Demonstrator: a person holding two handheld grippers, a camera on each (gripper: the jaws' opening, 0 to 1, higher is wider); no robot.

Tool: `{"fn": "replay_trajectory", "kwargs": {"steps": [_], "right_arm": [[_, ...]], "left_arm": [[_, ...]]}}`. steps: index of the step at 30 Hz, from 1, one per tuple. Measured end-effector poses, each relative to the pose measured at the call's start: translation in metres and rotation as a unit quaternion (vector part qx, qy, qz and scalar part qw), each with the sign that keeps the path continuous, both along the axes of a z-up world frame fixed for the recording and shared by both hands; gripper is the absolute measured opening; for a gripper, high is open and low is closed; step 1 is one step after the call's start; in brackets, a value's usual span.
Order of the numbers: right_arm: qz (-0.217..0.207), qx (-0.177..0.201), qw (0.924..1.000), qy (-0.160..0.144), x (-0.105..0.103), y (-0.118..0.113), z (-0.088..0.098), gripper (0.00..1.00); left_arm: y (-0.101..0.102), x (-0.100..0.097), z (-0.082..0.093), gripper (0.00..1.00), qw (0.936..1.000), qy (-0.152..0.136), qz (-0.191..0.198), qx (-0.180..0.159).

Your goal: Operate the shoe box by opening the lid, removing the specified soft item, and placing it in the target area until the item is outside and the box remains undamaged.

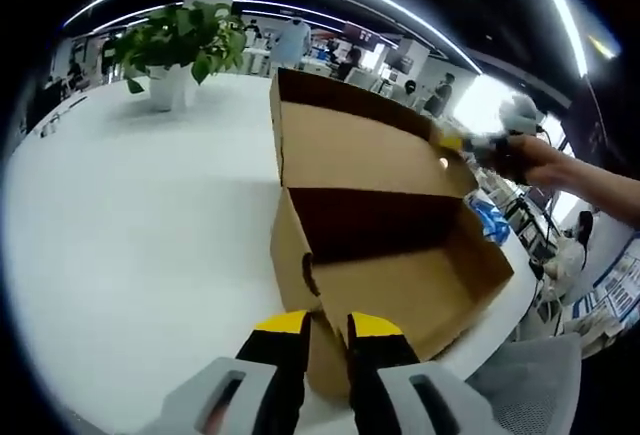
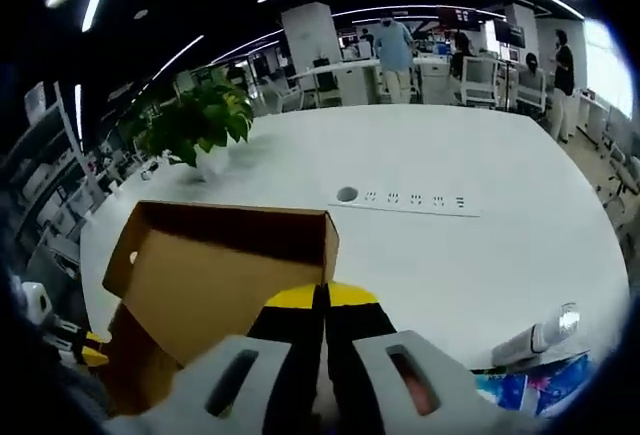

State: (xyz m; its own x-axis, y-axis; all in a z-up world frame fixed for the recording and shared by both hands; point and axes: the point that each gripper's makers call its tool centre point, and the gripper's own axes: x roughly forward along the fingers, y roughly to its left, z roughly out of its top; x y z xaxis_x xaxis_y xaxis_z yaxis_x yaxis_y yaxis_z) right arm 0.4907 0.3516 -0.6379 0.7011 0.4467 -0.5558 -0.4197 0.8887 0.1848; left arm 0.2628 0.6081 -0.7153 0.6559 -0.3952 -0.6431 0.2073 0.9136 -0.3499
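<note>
A brown cardboard shoe box (image 1: 400,285) stands open on the white table, its lid (image 1: 350,145) raised upright at the back. What I see of the inside is bare cardboard. My left gripper (image 1: 328,327) is at the box's near corner, jaws closed on the cardboard wall. In the left gripper view my right gripper (image 1: 470,143), held by a hand, pinches the lid's right edge. In the right gripper view the right gripper (image 2: 322,300) is shut on the lid (image 2: 215,265) at its edge. A blue-and-white soft packet (image 2: 535,390) lies on the table beside the box.
A potted plant (image 1: 180,45) stands far back on the white table (image 1: 140,235). A socket strip (image 2: 410,198) is set into the tabletop. A white cylinder (image 2: 540,335) lies near the packet. The table edge and a grey chair (image 1: 530,375) are close on the right.
</note>
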Motion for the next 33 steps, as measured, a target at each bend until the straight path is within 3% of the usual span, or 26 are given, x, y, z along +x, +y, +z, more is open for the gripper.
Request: {"fn": "replay_trajectory", "kwargs": {"steps": [6, 9, 14, 26, 33], "right_arm": [[0.005, 0.000, 0.9998, -0.020, -0.014, -0.005, 0.011, 0.00], [0.018, -0.025, 0.9987, -0.041, -0.022, -0.008, 0.015, 0.00], [0.023, -0.034, 0.9974, -0.059, -0.037, -0.012, 0.022, 0.00], [0.019, -0.038, 0.9950, -0.091, -0.072, -0.022, 0.034, 0.00], [-0.006, -0.008, 0.9961, -0.088, -0.093, -0.030, 0.035, 0.00]], "left_arm": [[0.000, 0.000, 0.000, 0.14, 1.0000, -0.001, 0.006, -0.002], [0.000, 0.000, -0.001, 0.14, 1.0000, 0.000, 0.009, -0.003], [0.000, 0.000, -0.002, 0.14, 0.9997, 0.000, 0.019, -0.013], [0.000, -0.001, -0.003, 0.14, 1.0000, 0.000, 0.007, -0.002], [0.004, -0.004, -0.005, 0.13, 1.0000, 0.003, 0.009, -0.002]]}}
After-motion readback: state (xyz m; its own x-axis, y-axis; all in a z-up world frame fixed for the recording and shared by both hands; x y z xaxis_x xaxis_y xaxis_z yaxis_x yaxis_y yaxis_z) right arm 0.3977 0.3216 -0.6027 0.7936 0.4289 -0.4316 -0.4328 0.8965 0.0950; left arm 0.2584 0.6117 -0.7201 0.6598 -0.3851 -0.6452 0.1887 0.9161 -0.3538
